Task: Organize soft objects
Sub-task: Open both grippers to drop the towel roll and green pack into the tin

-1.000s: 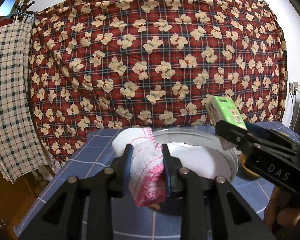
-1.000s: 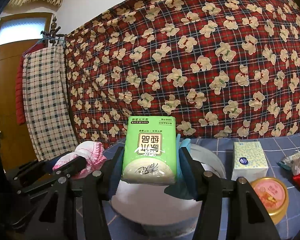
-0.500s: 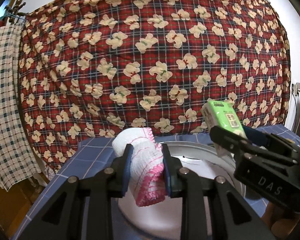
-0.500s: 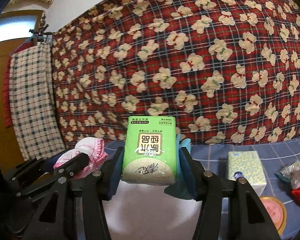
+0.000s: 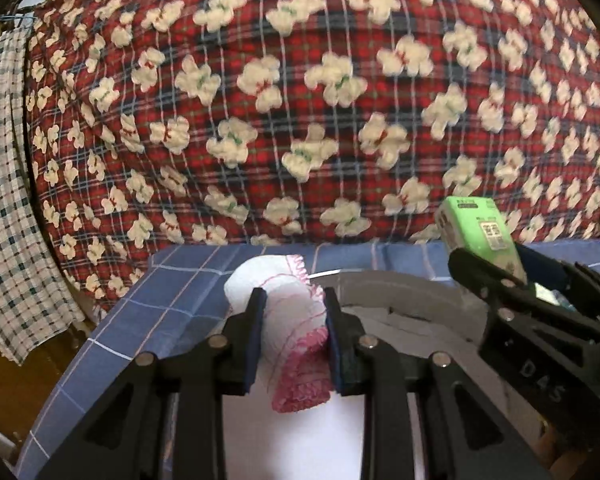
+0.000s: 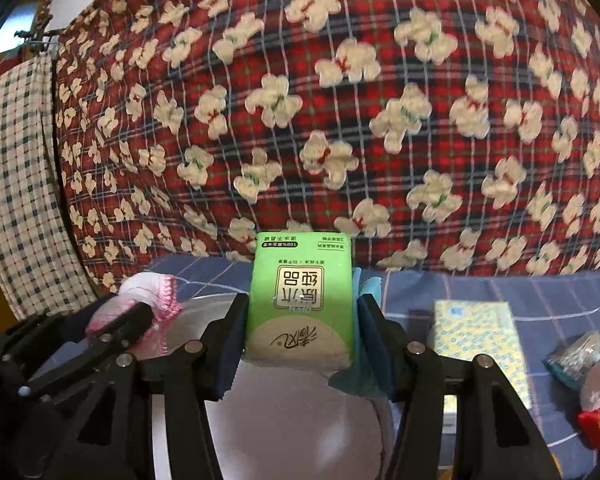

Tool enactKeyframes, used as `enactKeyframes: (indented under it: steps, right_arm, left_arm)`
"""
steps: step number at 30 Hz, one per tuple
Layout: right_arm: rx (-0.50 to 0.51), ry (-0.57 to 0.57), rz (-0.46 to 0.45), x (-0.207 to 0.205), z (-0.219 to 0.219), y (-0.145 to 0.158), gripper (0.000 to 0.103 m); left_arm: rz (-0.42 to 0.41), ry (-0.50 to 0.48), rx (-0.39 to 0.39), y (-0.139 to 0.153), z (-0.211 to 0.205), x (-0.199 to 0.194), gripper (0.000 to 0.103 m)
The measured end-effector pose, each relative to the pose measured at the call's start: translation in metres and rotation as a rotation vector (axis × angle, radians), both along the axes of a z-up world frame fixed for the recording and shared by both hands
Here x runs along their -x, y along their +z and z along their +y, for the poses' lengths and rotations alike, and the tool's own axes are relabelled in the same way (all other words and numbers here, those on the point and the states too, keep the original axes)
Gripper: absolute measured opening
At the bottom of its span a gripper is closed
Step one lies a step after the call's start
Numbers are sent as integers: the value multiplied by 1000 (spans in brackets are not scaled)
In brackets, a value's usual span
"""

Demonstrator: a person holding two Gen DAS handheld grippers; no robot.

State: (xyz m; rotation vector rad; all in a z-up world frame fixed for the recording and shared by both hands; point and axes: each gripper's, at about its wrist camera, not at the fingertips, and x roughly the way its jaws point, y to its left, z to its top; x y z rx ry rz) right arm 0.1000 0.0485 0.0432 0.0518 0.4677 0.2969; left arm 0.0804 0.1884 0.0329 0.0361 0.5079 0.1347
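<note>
My left gripper [image 5: 293, 312] is shut on a rolled white cloth with pink trim [image 5: 288, 320] and holds it over a white round basin [image 5: 400, 292]. My right gripper [image 6: 298, 320] is shut on a green tissue pack [image 6: 300, 300], with a scrap of teal cloth [image 6: 366, 292] caught by its right finger, also above the basin [image 6: 292, 420]. The right gripper with the green pack shows at the right of the left wrist view [image 5: 480, 236]. The left gripper with the cloth shows at the left of the right wrist view [image 6: 148, 312].
A blue checked tablecloth [image 5: 188, 280] covers the table. A yellow-blue tissue box [image 6: 476, 336], a small teal packet [image 6: 576, 356] and a red item [image 6: 598, 420] lie right of the basin. A red plaid bear-print cloth [image 5: 300, 100] hangs behind; a checked cloth [image 5: 4, 200] hangs left.
Both grippers have moved forward and lower over the basin, still holding their objects. The backdrop looms larger and the round tin at right has left the right wrist view.
</note>
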Motion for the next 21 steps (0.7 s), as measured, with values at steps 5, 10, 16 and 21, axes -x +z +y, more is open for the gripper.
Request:
enactKeyframes:
  steps: [5,10,16,21]
  right_arm:
    - [-79,56,22,-6,-11,-2,82]
    - [-153,-10,-52,8,-26,1,84]
    - [-139,-134,-182,36,-40,2,84]
    - [-95,-171,-285,63,-45,5,86]
  left_arm:
    - [74,-8,40,-6,3,-11,55]
    - [-41,82,90,4,13,6,103]
    - [-315,288,101,10,19,51,103]
    - [-447,276,33,8,-2,75,103]
